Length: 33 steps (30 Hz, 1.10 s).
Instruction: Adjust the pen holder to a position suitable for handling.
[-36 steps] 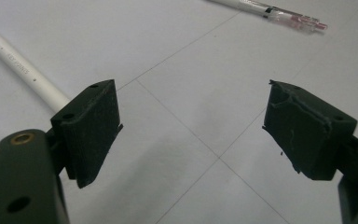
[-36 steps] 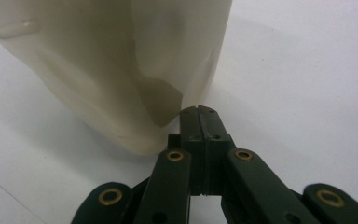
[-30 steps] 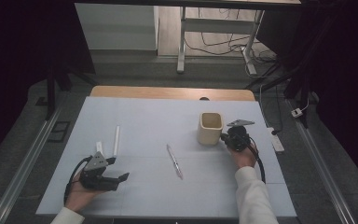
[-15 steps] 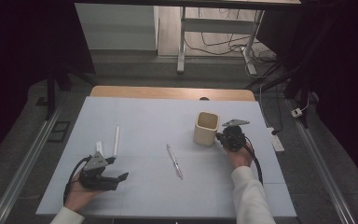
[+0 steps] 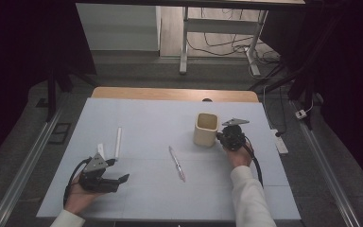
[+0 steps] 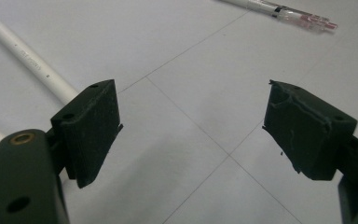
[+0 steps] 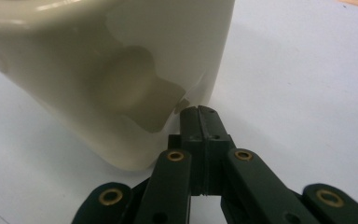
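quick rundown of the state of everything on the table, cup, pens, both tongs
cup: upright, mouth open upward, nothing seen inside, right tongs shut tips right at its side.
clear pen: lying flat mid-table, untouched.
white pen: lying flat, untouched, beyond the left tongs.
left tongs: open, nothing between the jaws, low over the table.
right tongs: shut, nothing between the jaws.

Left gripper (image 5: 119, 179) lay low in left hand (image 5: 78, 198), jaws spread wide, nothing between pads. Right gripper (image 5: 219, 136) held in right hand (image 5: 238, 154), forearm stretched forward, jaws pressed fully together, empty.
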### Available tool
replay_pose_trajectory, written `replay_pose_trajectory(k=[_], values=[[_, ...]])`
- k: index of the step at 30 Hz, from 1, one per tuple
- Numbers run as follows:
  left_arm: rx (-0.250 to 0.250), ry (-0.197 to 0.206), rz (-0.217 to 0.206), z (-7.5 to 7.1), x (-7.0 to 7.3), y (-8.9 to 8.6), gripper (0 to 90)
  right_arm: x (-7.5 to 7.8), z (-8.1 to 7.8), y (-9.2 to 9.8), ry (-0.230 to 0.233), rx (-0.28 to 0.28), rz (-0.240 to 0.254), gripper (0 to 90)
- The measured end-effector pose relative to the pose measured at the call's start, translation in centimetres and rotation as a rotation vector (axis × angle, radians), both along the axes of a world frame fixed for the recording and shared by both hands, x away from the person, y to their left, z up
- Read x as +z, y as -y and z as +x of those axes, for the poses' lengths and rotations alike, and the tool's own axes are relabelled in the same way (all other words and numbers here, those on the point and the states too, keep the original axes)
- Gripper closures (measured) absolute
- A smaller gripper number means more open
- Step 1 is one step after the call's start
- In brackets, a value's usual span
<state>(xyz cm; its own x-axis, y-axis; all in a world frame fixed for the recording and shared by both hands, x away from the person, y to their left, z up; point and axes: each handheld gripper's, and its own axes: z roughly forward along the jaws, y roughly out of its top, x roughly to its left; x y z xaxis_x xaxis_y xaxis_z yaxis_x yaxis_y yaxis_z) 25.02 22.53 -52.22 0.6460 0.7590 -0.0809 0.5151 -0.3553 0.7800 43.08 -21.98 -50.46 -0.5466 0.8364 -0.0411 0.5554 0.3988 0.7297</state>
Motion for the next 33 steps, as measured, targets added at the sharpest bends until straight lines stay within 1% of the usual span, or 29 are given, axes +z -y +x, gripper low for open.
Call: replay_pose_trajectory(k=[3,9,11,16,18,23,25,27,29,33], values=[[0.001,-0.004,0.003,0.1,-0.1,0.0,18.0,0.0,0.2,-0.4,-0.003,0.002,0.001,89.2],[0.0,-0.007,0.002,0.1,-0.2,-0.1,17.9,0.2,0.6,-1.2,-0.01,0.011,-0.016,89.2],[0.001,-0.007,0.002,0.1,-0.1,-0.1,18.0,0.1,0.6,-1.3,-0.006,0.01,-0.008,89.2],[0.01,-0.01,0.0,0.2,-0.2,-0.1,17.9,0.1,0.6,-1.4,0.0,0.006,-0.009,89.2],[0.014,-0.011,0.002,0.2,-0.2,-0.1,17.9,0.2,0.6,-1.4,-0.004,0.003,-0.011,89.2],[0.014,-0.011,0.002,0.1,-0.2,-0.1,18.1,0.2,0.6,-1.5,-0.003,-0.007,-0.005,89.3],[0.015,-0.01,-0.001,0.1,-0.1,-0.1,18.2,0.2,0.6,-1.5,-0.003,-0.01,-0.013,89.3],[0.013,-0.01,0.002,0.1,-0.1,-0.1,18.2,0.2,0.6,-1.6,0.0,-0.012,-0.006,89.3],[0.012,-0.012,0.005,0.1,-0.2,0.0,18.2,0.2,0.6,-1.8,-0.004,-0.003,-0.003,89.3],[0.014,-0.012,0.004,0.1,-0.2,0.0,18.2,0.2,0.6,-2.4,0.007,0.007,-0.014,89.3]])
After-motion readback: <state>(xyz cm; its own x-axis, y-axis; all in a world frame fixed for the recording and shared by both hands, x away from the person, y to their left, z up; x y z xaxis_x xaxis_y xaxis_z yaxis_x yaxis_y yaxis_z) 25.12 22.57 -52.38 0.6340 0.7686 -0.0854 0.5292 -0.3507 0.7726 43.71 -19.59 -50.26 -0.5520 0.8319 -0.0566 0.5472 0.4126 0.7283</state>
